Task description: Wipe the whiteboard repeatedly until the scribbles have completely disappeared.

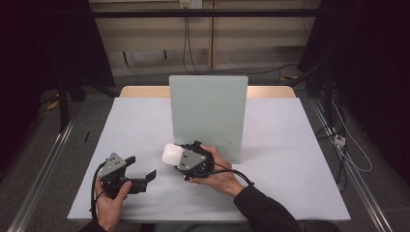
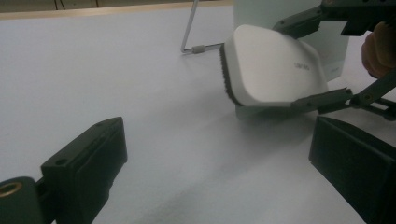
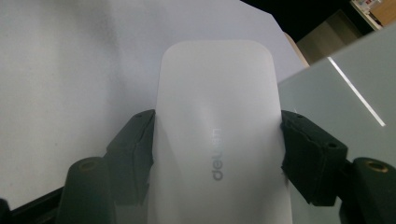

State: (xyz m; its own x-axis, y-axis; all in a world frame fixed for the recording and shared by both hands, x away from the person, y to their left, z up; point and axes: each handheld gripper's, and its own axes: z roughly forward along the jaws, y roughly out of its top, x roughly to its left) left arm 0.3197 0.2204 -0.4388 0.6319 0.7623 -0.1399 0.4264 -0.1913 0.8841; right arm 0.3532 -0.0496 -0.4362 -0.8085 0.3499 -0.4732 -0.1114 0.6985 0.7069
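The right gripper has its two black jaws closed on the long sides of a white whiteboard eraser, so the eraser's long axis runs straight out ahead of the jaws, and it sits just in front of the lower left corner of the upright pale green board, near the white table. The left gripper is spread wide with nothing in it, close to the eraser, with its jaws pointing toward it. The printed word on the eraser is blurred, and I cannot tell if the dark felt edge touches the table.
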